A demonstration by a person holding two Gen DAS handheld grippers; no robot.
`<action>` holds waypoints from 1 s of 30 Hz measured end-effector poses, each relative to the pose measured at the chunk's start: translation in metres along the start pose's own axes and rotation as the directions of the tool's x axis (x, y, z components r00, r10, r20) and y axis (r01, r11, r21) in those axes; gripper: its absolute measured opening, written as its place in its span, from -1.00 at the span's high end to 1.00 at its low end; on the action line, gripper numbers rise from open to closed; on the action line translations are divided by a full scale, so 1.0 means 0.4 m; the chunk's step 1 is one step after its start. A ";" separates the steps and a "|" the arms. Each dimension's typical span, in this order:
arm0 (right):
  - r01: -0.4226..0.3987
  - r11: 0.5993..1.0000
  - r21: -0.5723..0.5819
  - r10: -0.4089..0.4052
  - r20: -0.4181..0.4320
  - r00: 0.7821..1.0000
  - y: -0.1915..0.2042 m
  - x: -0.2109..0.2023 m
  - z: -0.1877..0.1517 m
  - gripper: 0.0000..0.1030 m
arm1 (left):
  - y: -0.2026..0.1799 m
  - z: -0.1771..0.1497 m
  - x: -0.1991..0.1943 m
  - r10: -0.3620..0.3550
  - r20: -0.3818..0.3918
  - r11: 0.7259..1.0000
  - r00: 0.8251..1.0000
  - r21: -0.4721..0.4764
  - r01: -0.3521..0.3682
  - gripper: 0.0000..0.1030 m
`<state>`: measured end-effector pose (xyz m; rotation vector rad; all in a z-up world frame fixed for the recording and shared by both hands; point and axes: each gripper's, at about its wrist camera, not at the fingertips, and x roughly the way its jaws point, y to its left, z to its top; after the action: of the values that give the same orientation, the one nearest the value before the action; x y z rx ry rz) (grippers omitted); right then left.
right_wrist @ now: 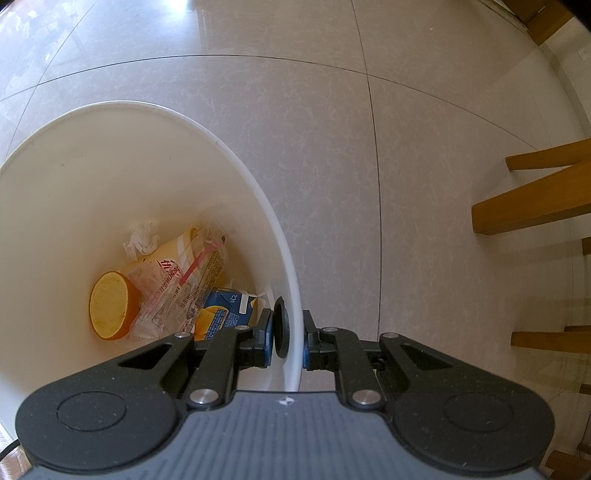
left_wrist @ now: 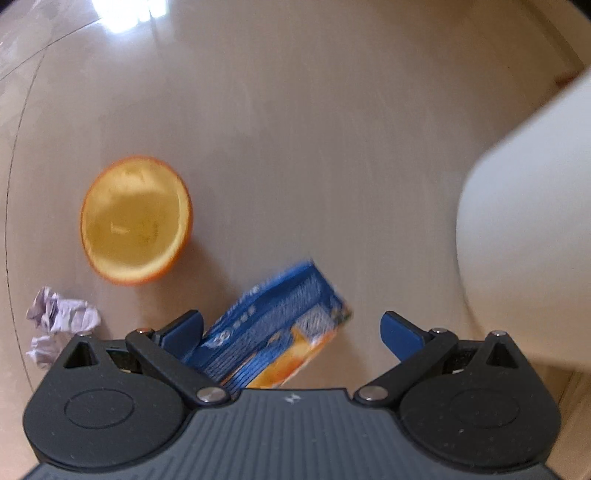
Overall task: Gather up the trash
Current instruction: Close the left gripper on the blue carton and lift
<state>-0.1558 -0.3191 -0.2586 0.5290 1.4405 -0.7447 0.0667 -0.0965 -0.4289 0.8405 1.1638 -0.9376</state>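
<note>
Right hand-held gripper (right_wrist: 287, 341) is clamped on the rim of the white bin (right_wrist: 184, 122), which holds an orange half (right_wrist: 109, 304) and wrappers, while beside the bin the left hand-held gripper (left_wrist: 291, 330) hangs spread apart over a blue carton (left_wrist: 277, 328) on the tabletop (left_wrist: 295, 147).

Both views bright, daylight, soft shadows. Left wrist view: white glare patch (left_wrist: 125, 13) on the glossy surface far ahead of the jaws, upper left. Motion blur smears the blue carton (left_wrist: 273, 332) between the jaws, the orange half (left_wrist: 136, 219) ahead-left and the white bin wall (left_wrist: 528, 236) to the right. Right wrist view sharp; floor (right_wrist: 369, 147) sheen ahead, tile lines bowed by fisheye, corners dark.
</note>
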 end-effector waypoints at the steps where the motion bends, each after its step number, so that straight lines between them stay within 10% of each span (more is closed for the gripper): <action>1: 0.000 1.000 0.000 0.000 0.000 1.000 0.000 0.000 0.000 0.67 | -0.005 -0.011 0.000 0.005 -0.013 0.999 1.000 0.032 -0.005 -0.97; 7: 0.003 1.000 0.000 -0.003 0.000 1.000 0.000 0.001 0.000 0.67 | -0.073 -0.054 0.001 0.147 0.095 0.940 0.985 0.297 -0.169 -0.61; 14: 0.004 1.000 0.000 -0.004 0.000 1.000 0.001 0.000 0.001 0.67 | -0.080 -0.048 0.034 0.202 0.111 0.893 0.973 0.387 -0.229 -0.33; 30: 0.003 1.000 0.001 -0.003 0.000 1.000 0.001 0.000 0.001 0.67 | -0.051 -0.012 -0.045 0.178 0.113 0.944 0.977 0.259 -0.202 -0.18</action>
<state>-0.1553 -0.3193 -0.2587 0.5274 1.4416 -0.7477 0.0440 -0.0972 -0.4136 1.0996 0.8715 -0.9747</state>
